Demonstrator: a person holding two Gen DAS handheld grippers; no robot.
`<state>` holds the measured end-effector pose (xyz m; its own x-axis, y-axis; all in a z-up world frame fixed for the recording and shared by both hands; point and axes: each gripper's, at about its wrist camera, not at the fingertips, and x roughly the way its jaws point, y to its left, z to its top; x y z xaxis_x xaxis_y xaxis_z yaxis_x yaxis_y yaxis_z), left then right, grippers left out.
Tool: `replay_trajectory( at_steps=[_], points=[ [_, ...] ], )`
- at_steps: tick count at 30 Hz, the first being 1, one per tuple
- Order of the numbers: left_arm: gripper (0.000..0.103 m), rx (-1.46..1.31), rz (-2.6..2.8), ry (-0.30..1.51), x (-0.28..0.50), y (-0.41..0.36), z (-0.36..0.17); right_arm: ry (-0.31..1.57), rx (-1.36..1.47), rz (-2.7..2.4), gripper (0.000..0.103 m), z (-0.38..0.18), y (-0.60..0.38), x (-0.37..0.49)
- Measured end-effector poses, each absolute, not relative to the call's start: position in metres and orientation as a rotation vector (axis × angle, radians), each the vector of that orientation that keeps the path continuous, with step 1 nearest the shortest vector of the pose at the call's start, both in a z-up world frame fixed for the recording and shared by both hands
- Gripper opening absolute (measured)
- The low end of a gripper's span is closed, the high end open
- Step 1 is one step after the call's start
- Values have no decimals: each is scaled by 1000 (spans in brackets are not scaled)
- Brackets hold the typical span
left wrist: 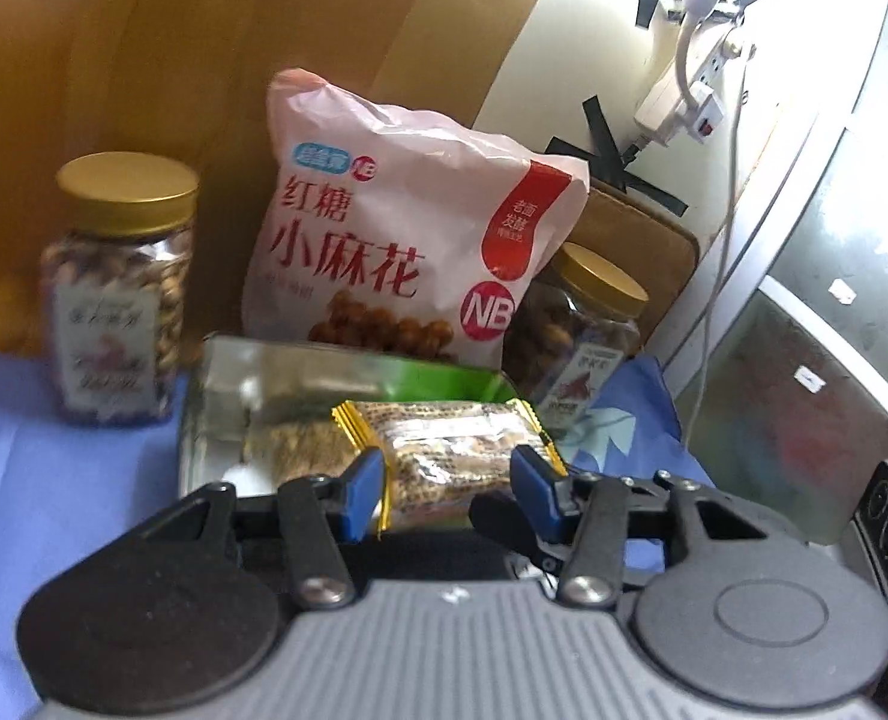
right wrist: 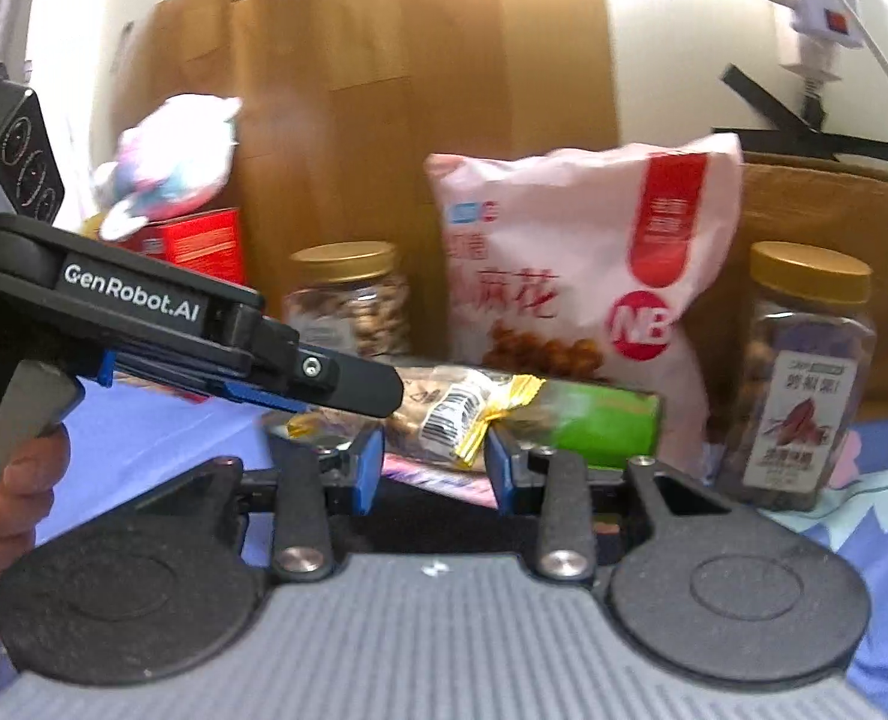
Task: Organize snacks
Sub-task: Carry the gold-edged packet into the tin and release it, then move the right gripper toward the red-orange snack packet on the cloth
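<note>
While both grippers pinch it, crinkly gold-edged snack packet (translucent film), shiny rectangular tin

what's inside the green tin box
The green tin stands open. At least one wrapped snack bar lies inside. The bar held between the left gripper's pads covers the rest of the interior.
</note>
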<state>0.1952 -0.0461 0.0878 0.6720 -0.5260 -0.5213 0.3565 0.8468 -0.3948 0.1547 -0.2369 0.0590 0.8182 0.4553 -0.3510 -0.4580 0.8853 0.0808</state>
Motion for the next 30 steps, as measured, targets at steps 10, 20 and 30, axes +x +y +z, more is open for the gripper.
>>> replay_trajectory(
  at_steps=[10, 20, 30],
  points=[
    [49, -243, -435, 714, 228, -62, 58, 367, -55, 366, 64, 37, -248, 169],
    [49, -320, -471, 639, 167, -22, 80, 335, 1, 384, 66, 52, -254, 144],
    [54, -349, -537, 846, 94, 11, 28, 591, 132, 620, 65, 24, -274, 72]
  ],
)
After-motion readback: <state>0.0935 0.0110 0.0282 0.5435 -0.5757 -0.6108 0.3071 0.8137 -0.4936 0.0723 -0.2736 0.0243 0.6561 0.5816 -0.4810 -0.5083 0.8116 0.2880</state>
